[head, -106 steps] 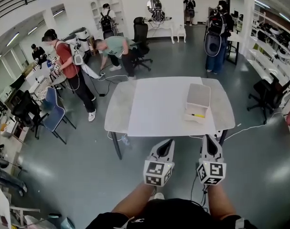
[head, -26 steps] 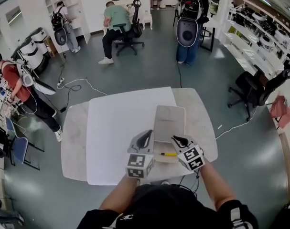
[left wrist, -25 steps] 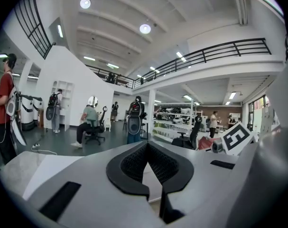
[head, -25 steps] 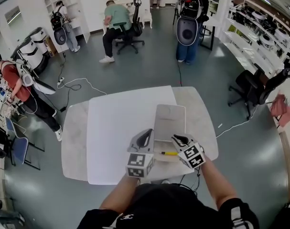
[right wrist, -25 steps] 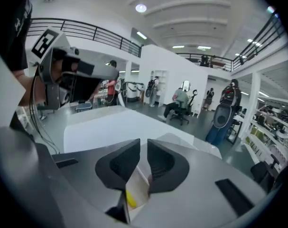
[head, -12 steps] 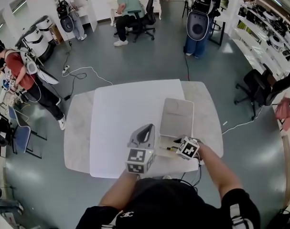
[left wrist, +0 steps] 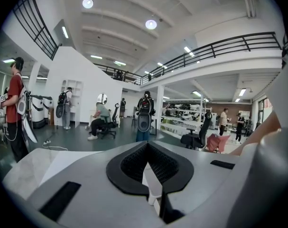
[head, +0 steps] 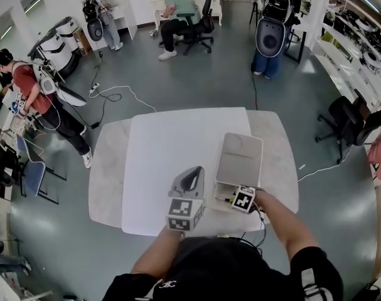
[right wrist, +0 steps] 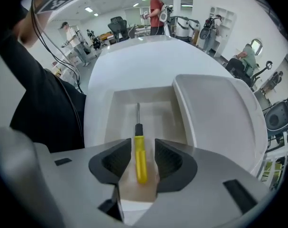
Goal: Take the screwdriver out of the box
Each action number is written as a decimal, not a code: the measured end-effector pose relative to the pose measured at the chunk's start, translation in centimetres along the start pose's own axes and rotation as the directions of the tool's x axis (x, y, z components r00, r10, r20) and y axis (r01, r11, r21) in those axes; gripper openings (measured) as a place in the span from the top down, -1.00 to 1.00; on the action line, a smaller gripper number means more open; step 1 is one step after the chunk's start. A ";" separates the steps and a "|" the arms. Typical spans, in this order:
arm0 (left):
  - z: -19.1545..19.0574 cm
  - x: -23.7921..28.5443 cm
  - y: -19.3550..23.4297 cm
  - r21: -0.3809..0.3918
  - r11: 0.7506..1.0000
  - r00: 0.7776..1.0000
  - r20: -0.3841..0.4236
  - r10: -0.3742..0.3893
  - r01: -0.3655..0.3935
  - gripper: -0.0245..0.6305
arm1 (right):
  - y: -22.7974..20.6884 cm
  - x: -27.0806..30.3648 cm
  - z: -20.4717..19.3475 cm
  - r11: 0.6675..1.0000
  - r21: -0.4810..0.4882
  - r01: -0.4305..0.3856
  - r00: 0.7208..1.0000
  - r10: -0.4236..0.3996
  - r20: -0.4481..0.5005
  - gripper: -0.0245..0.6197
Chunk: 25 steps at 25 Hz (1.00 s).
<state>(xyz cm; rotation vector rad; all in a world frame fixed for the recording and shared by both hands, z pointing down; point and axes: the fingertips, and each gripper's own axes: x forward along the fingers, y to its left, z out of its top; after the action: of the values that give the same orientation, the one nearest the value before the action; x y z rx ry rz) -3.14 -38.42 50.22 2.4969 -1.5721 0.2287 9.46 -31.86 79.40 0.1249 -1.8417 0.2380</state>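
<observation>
A small white box [head: 219,192] stands near the table's front edge, with its lid [head: 240,158] folded open behind it. In the right gripper view a screwdriver [right wrist: 140,156] with a yellow handle and a thin metal shaft lies flat on the floor of the box [right wrist: 116,109]. My right gripper [right wrist: 141,144] points steeply down into the box. Its jaws are opening, one on each side of the handle, and do not press on it. In the head view the right gripper [head: 240,198] hides most of the screwdriver. My left gripper [head: 191,173] hovers just left of the box, shut and empty.
A white sheet [head: 171,146] covers the middle of the marble table [head: 105,180]. A cable [head: 316,168] trails off the right side. Several people stand or sit at the far end of the room, and an office chair [head: 344,121] is at the right.
My right gripper has tipped down and sunk into the box, and its jaws have gone from shut to wide apart around the screwdriver handle. The left gripper has drifted slightly.
</observation>
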 end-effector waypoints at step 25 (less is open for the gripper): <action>0.8 -0.5 0.6 0.008 1.000 1.000 0.000 -0.015 0.015 0.89 | -1.1 -2.4 1.5 0.990 -0.041 0.134 0.990 -0.136 -0.049 0.70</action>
<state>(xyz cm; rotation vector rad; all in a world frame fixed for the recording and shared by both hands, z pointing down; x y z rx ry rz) -3.90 -38.46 49.38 2.5143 -1.5549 0.2333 9.00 -33.31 76.78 0.2149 -1.7774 0.1114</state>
